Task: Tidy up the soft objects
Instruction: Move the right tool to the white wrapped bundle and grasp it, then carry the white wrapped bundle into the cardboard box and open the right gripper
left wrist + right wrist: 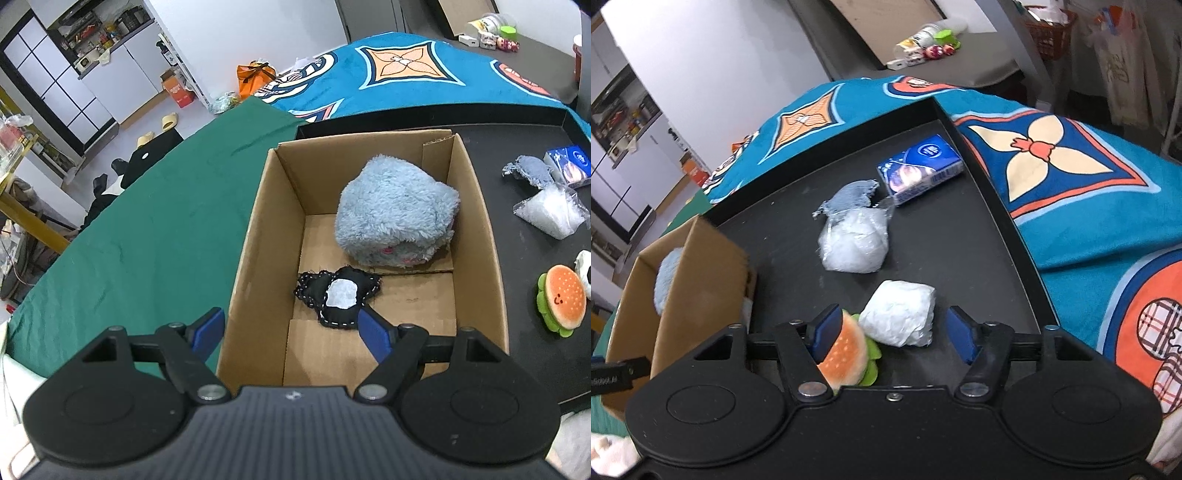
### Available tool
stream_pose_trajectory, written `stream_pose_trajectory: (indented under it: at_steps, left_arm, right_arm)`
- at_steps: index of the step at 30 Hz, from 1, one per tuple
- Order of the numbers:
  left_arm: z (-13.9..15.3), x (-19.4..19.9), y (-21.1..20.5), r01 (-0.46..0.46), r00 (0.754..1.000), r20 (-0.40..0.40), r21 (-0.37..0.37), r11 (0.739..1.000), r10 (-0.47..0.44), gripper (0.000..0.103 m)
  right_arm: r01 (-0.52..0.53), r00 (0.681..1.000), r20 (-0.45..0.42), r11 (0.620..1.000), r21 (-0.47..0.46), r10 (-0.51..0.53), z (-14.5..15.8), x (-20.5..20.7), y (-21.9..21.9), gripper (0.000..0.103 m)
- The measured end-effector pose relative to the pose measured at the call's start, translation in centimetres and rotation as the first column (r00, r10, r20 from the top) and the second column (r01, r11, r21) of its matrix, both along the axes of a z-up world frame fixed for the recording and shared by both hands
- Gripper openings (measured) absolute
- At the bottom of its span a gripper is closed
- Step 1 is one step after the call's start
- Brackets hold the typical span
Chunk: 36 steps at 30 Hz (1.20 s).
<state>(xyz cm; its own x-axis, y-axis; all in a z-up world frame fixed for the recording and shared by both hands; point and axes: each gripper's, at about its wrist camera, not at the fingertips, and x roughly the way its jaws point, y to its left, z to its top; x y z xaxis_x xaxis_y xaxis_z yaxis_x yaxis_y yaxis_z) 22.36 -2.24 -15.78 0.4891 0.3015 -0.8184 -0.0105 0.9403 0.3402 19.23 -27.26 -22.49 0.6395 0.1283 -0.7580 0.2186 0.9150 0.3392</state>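
Note:
An open cardboard box [258, 236] holds a fluffy light-blue plush [397, 212] at its far right and a black star-shaped pouch [338, 297] with a white patch on its floor. My left gripper [293, 330] is open above the box's near edge, its right finger just beside the pouch, holding nothing. My right gripper [892, 332] is open over the black tray [960, 236], with a white wrapped bundle [899, 317] and a burger plush [849, 356] between its fingers. The burger plush [561, 299] also shows right of the box.
On the tray lie a clear bag of white filling [855, 240], a grey-blue cloth scrap [851, 195] and a blue tissue pack [919, 164]. A green cloth [147, 221] lies left of the box. A teal patterned blanket [1089, 184] surrounds the tray.

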Motion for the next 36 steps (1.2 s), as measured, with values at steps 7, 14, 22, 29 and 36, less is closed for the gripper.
stream_pose_trajectory:
  at_steps: [7, 14, 22, 29, 36]
  left_arm:
    - [-0.3, 0.5, -0.5, 0.001, 1.000, -0.008, 0.019, 1.000, -0.001, 0.082]
    - [-0.4, 0.8, -0.5, 0.005, 1.000, -0.007, 0.020, 1.000, -0.004, 0.083]
    - [-0.2, 0.6, -0.4, 0.008, 1.000, 0.002, 0.013, 1.000, -0.008, 0.083]
    - [0.5, 0.2, -0.3, 0.009, 1.000, 0.017, 0.006, 1.000, -0.009, 0.083]
    - [0.8, -0.2, 0.4, -0.002, 1.000, 0.029, -0.010, 1.000, 0.002, 0.083]
  right_arm:
    - [0.019, 0.999, -0.033, 1.000, 0.002, -0.019, -1.2, 0.8, -0.1, 0.056]
    - [-0.008, 1.000, -0.030, 1.000, -0.010, 0.008, -1.4, 1.0, 0.3, 0.042]
    - [-0.010, 1.000, -0.012, 1.000, -0.023, 0.010, -0.7, 0.5, 0.3, 0.038]
    - [-0.015, 1.000, 0.017, 0.999, -0.044, 0.016, 0.4, -0.1, 0.3, 0.039]
    - [-0.036, 0.998, 0.052, 0.998, -0.056, 0.039, 1.7, -0.5, 0.9, 0.038]
